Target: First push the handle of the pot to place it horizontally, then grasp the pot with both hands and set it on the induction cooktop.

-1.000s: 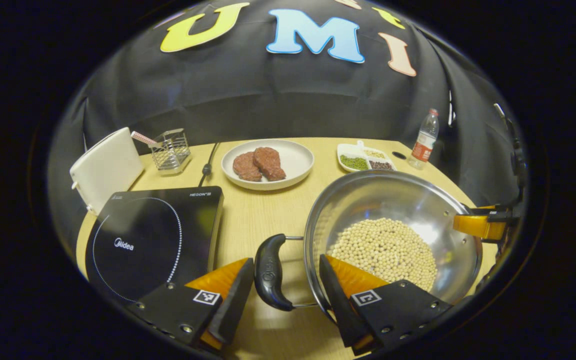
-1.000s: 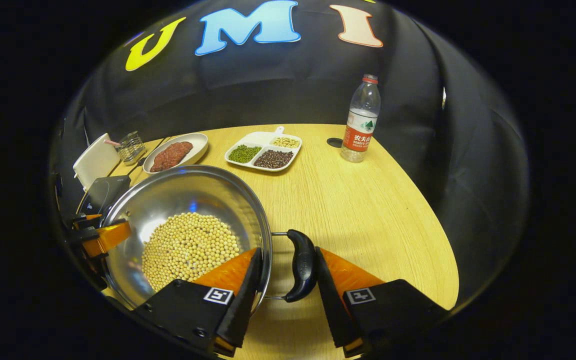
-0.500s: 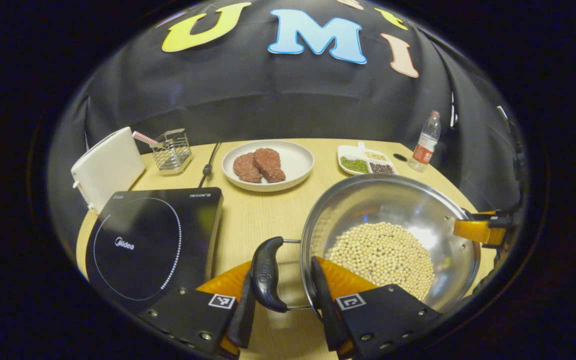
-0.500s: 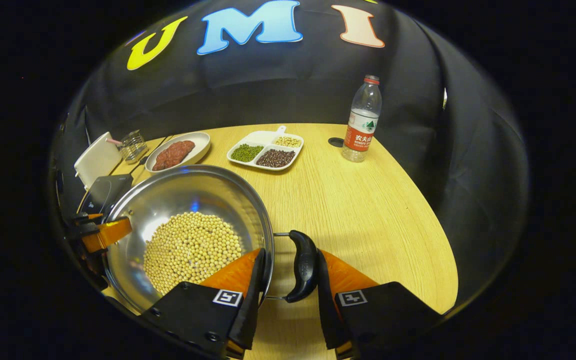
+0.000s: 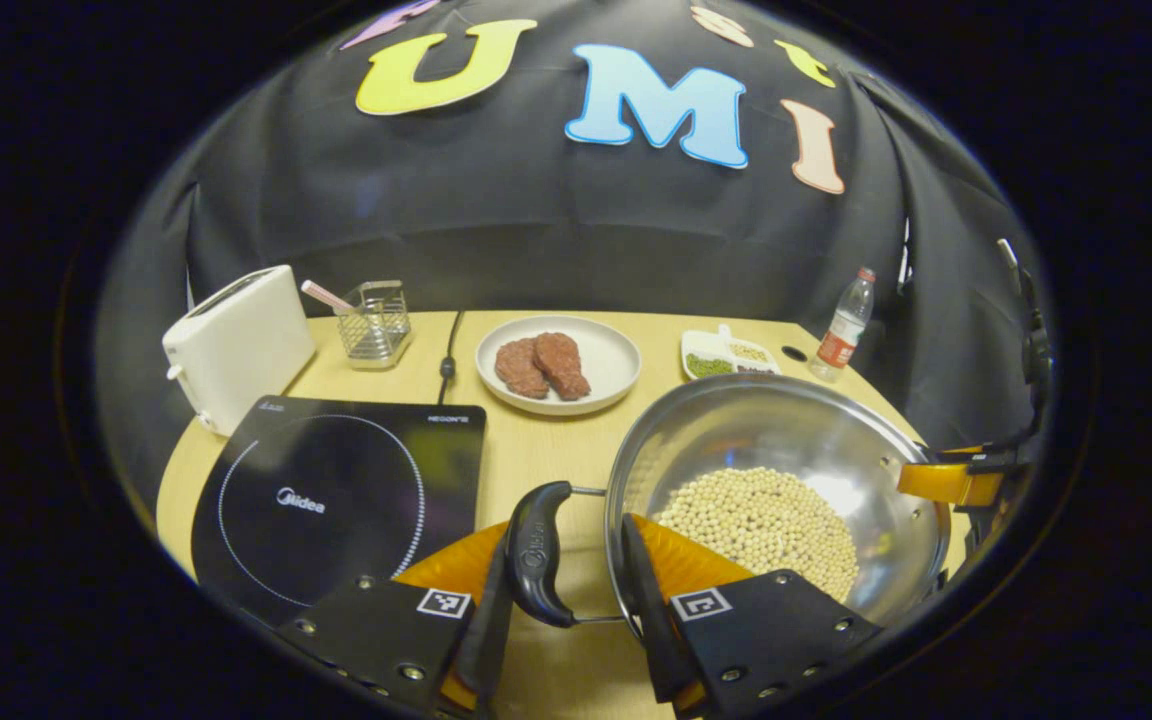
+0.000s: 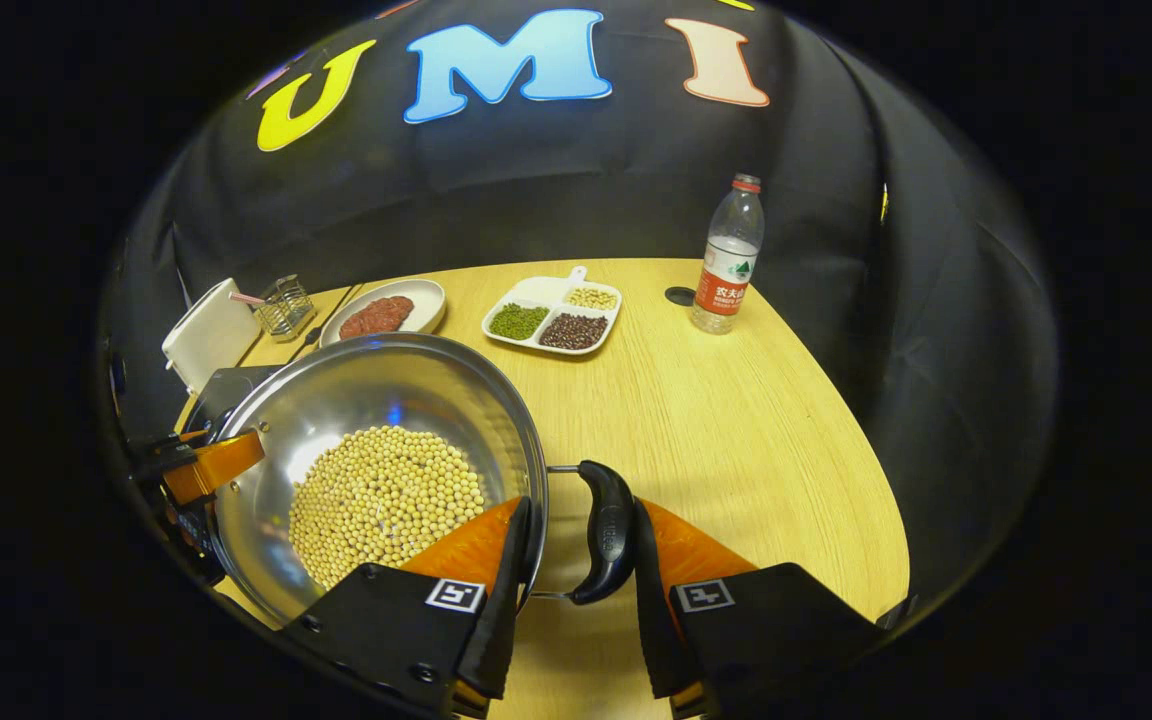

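Observation:
The steel pot (image 5: 786, 440) holds soybeans (image 5: 761, 520) and has a black loop handle on each side. My left gripper (image 5: 561, 605) is shut across the left handle (image 5: 536, 565) and the pot's rim, one finger outside the handle and one inside the wall. My right gripper (image 6: 576, 590) is shut the same way on the right handle (image 6: 608, 530) of the pot (image 6: 376, 400). Each view shows the other gripper at the pot's far rim. The black induction cooktop (image 5: 321, 500) lies left of the pot, at the table's near left.
Behind the cooktop stand a white toaster (image 5: 236, 345) and a wire holder (image 5: 374, 320); a cable (image 5: 449, 345) runs between them. A plate of meat (image 5: 556, 362), a divided dish of beans (image 6: 551, 315) and a water bottle (image 6: 726, 255) sit at the back.
Both grippers closed on the pot's handles. Since then the table and cooktop have dropped lower in both views while the pot stays fixed between the fingers, so the pot has risen.

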Demonstrator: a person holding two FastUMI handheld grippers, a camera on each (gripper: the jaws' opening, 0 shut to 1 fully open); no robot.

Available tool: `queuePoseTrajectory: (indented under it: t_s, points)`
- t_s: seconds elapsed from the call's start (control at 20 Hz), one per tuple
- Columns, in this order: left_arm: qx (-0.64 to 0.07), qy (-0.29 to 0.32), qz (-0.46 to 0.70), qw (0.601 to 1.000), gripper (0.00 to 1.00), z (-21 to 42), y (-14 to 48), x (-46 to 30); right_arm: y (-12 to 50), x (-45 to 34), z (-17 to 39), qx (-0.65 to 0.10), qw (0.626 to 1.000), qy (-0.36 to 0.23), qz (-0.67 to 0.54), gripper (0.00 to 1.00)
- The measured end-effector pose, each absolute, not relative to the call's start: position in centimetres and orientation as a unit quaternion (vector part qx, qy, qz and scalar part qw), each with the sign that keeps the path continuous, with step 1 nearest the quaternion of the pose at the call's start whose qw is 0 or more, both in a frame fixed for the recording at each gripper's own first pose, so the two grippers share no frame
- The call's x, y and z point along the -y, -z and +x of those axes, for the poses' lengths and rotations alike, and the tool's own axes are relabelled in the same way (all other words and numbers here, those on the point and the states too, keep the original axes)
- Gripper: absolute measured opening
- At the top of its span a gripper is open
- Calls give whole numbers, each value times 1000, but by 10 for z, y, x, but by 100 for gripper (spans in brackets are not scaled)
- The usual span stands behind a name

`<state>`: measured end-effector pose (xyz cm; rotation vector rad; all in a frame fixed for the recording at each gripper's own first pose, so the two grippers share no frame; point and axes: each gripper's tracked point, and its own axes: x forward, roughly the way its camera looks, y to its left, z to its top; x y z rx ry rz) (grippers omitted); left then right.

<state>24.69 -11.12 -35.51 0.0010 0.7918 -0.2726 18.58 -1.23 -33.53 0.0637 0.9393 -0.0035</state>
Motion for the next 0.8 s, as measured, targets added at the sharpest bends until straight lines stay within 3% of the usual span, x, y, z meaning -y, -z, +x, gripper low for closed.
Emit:
queuePoseTrajectory:
  t_s: [0.45, 0.55, 0.8]
  points:
    - [-378, 104, -3, 920, 60, 255, 329, 43, 308, -48, 196, -429, 903, -17, 23, 54]
    - [-373, 96, -7, 923, 54, 257, 327, 25, 304, -64, 199, -426, 904, -24, 23, 55]
    - [-372, 82, -1, 925, 57, 265, 322, -20, 302, -105, 205, -429, 902, -36, 26, 55]
